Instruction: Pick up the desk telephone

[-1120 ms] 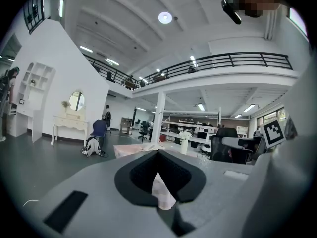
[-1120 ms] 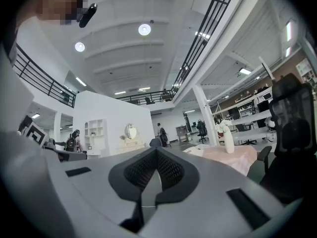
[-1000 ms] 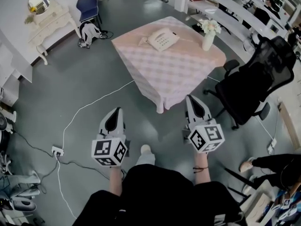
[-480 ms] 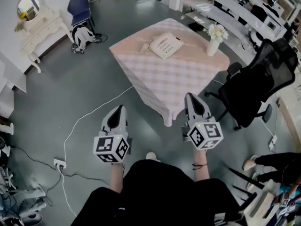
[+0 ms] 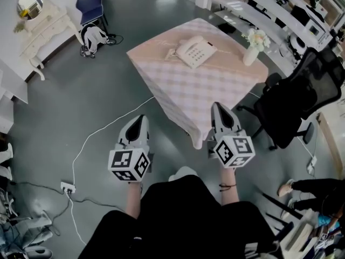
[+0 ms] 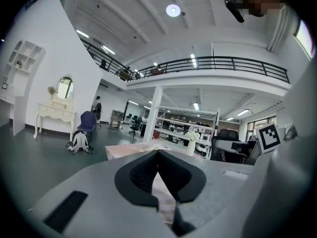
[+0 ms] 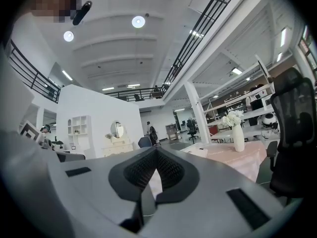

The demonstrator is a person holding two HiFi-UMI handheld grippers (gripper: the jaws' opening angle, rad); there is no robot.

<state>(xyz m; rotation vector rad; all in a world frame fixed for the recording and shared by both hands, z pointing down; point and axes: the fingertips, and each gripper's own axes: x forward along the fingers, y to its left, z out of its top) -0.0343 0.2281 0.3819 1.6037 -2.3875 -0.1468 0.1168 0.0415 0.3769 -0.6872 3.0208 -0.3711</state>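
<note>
A white desk telephone [image 5: 195, 52] lies on the far part of a table [image 5: 215, 93] under a pink checked cloth. My left gripper [image 5: 141, 120] is held out over the grey floor, short of the table's near-left side, jaws shut and empty. My right gripper [image 5: 218, 108] hangs at the table's near corner, also shut with nothing in it. The right gripper view shows the phone [image 7: 198, 152] low on the cloth, far ahead. In the left gripper view the closed jaws [image 6: 158, 153] hide most of the table.
A white vase of flowers [image 5: 252, 48] stands at the table's right corner. A black office chair [image 5: 294, 104] sits close to the right of the table. A white cable [image 5: 102, 124] and power strip [image 5: 66, 187] lie on the floor at left. A white dresser [image 5: 40, 28] and blue chair [image 5: 90, 5] stand far left.
Both grippers and the person have moved forward toward the table, which now lies closer below. Both jaws stay shut.
</note>
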